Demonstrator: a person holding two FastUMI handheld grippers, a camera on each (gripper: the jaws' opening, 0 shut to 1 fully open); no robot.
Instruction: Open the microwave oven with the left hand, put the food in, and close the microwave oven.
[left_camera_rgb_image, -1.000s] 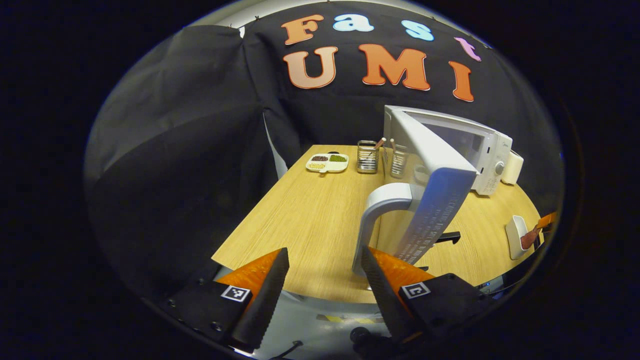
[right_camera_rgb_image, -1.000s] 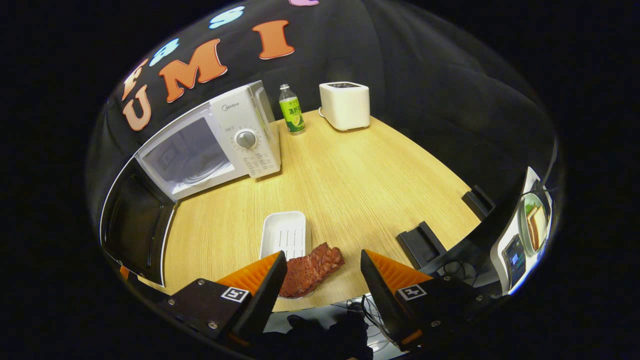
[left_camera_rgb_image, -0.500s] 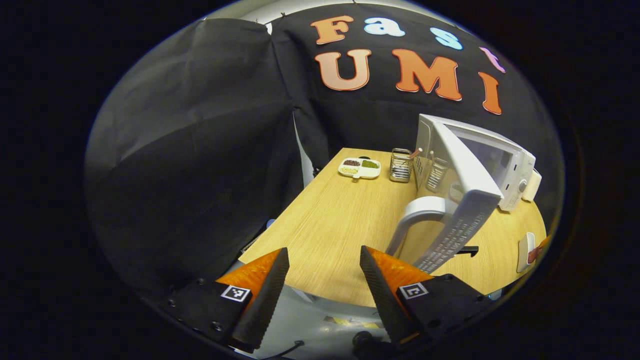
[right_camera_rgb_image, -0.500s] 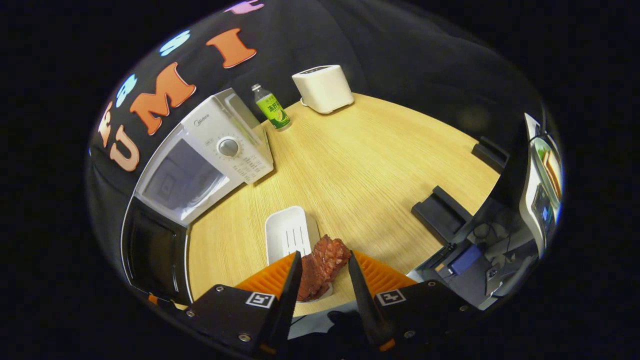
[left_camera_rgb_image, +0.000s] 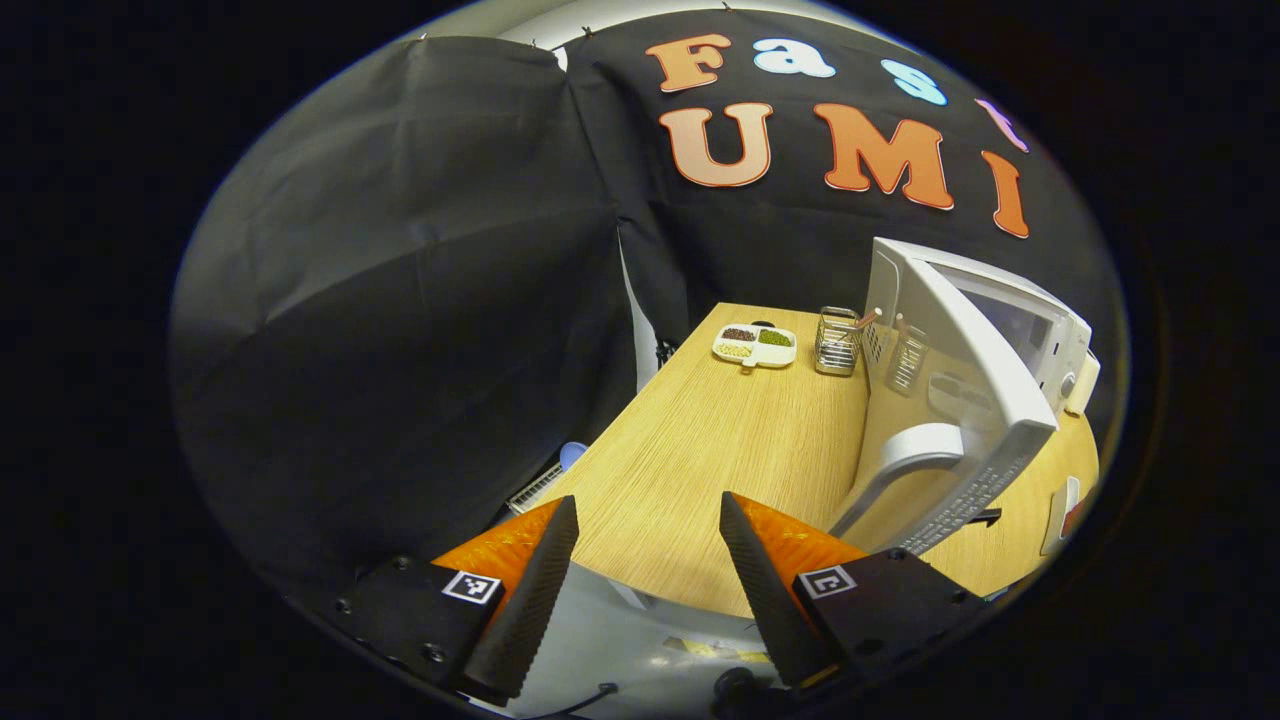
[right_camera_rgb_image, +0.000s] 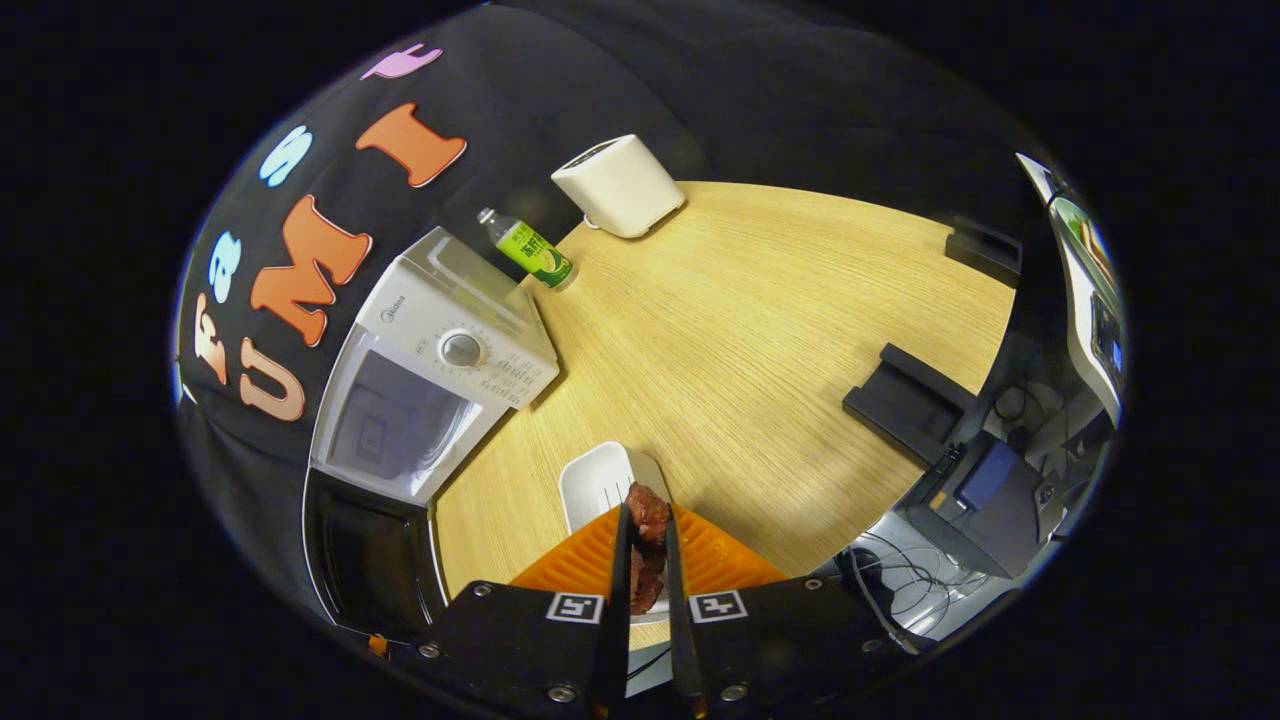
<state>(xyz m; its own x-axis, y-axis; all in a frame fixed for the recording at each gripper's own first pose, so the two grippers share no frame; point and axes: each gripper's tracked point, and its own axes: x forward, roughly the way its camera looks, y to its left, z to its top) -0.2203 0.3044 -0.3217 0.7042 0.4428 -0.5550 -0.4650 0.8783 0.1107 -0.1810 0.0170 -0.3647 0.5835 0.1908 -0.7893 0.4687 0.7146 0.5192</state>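
The white microwave (left_camera_rgb_image: 1010, 320) stands on the wooden table (left_camera_rgb_image: 720, 450) with its door (left_camera_rgb_image: 975, 400) swung wide open, the curved handle (left_camera_rgb_image: 895, 465) facing me. My left gripper (left_camera_rgb_image: 645, 525) hangs open off the table's near edge, left of the handle and apart from it, holding nothing. In the right gripper view my right gripper (right_camera_rgb_image: 646, 535) is shut on a reddish-brown piece of meat (right_camera_rgb_image: 650, 503), over the near end of a white dish (right_camera_rgb_image: 598, 478). The microwave (right_camera_rgb_image: 455, 345) lies to the upper left, its open cavity (right_camera_rgb_image: 385, 425) pale, its dark door (right_camera_rgb_image: 365, 550) below.
A divided dish of beans (left_camera_rgb_image: 755, 345) and a wire holder (left_camera_rgb_image: 838, 342) stand at the table's far end. A green bottle (right_camera_rgb_image: 528, 250) and a white toaster (right_camera_rgb_image: 618, 185) sit beyond the microwave. Two black stands (right_camera_rgb_image: 905, 400) (right_camera_rgb_image: 985, 252) lie near the right edge, with cables beyond.
My right gripper closed from open onto the meat beside the dish and tilted. My left gripper drew back and leftward, away from the door handle, staying open.
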